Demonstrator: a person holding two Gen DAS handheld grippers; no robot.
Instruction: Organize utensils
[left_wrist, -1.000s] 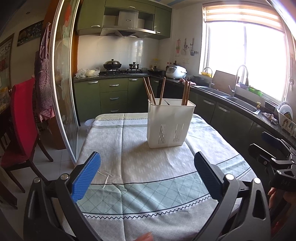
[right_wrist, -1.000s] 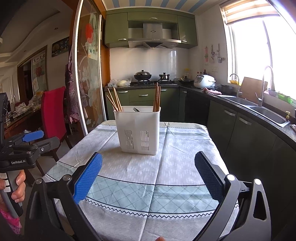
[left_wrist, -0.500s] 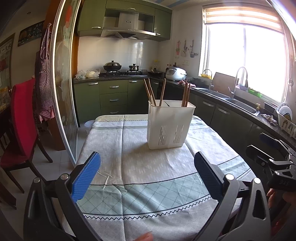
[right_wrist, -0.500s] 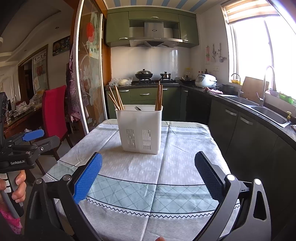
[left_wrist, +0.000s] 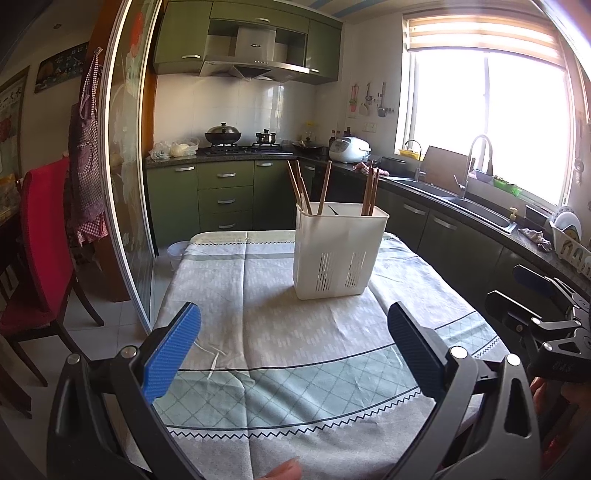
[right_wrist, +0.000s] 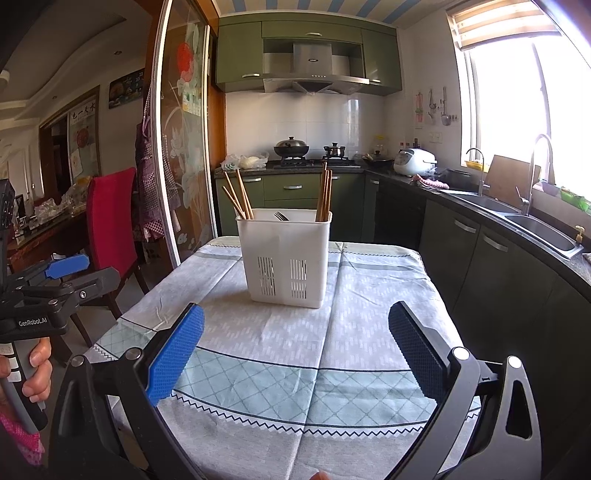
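1. left wrist view: the left tool (left_wrist: 293, 334) is hovering spread and empty above the worktop (left_wrist: 258, 295); the white utensil caddy (left_wrist: 338, 251) is standing ahead, holding chopsticks (left_wrist: 370, 190) in separate compartments.
2. right wrist view: the right tool (right_wrist: 295, 334) is hanging spread, gripping nothing; a fork (right_wrist: 280, 216) is sitting mid-caddy, so sorting is looking nearly done or not yet begun.

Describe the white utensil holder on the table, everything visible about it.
The white utensil holder is a tall rectangular caddy, apparently plastic, with slotted vents low on its front. It stands upright on the tablecloth, toward the far middle of the table. Wooden chopsticks lean out at its left end, another bunch stands nearly straight at its right, and fork tines peek above the rim between them. Neither claw touches it; both are open and short of it.
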